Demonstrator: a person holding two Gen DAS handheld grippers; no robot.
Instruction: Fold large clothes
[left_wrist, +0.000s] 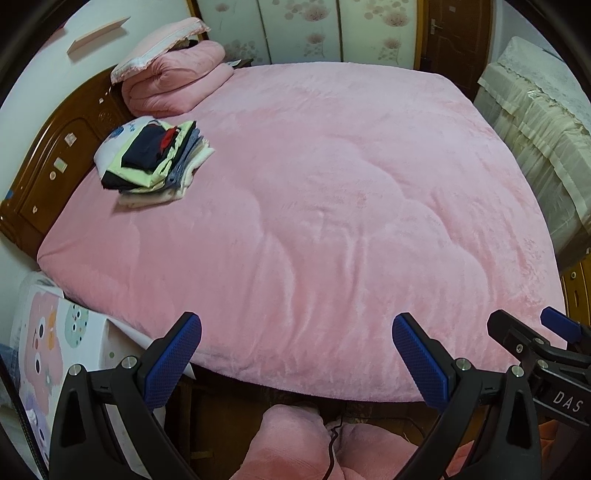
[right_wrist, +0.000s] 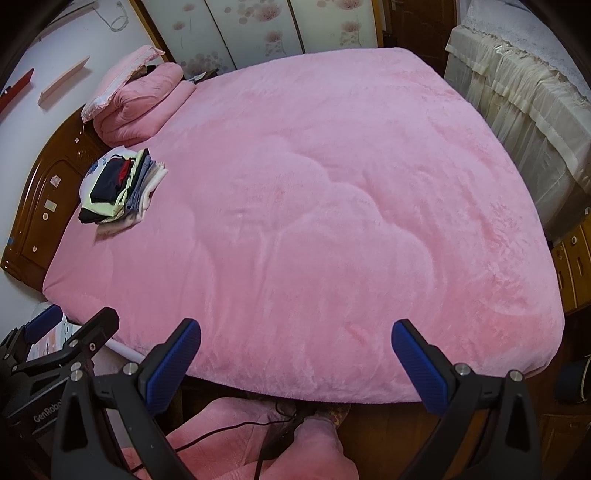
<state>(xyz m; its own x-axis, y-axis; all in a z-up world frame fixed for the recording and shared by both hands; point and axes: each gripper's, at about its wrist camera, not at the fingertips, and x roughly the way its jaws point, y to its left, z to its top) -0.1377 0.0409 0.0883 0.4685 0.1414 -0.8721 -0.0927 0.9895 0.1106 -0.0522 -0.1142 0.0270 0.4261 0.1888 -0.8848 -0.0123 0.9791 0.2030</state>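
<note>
You held the left gripper (left_wrist: 297, 345) and right gripper (right_wrist: 297, 349) spread wide and empty above the near edge of the pink plush bedspread (left_wrist: 332, 184); the folded stack of mixed-colour clothes (left_wrist: 153, 162) lay well apart near the brown wooden headboard (left_wrist: 55, 158); a hasty reach risked toppling it.

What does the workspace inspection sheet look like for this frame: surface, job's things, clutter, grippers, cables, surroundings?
Surface: pink plush blanket spread over the bed, mildly rumpled.
Job's things: stack of folded clothes near the headboard; nothing unfolded laid out.
Clutter: rolled pink quilt with a pillow on it.
Grippers: left hand-held gripper open, empty; right hand-held gripper open, empty.
Cables: black cable on pink fabric below the bed edge.
Surroundings: wooden headboard, cream covered furniture, door.
</note>
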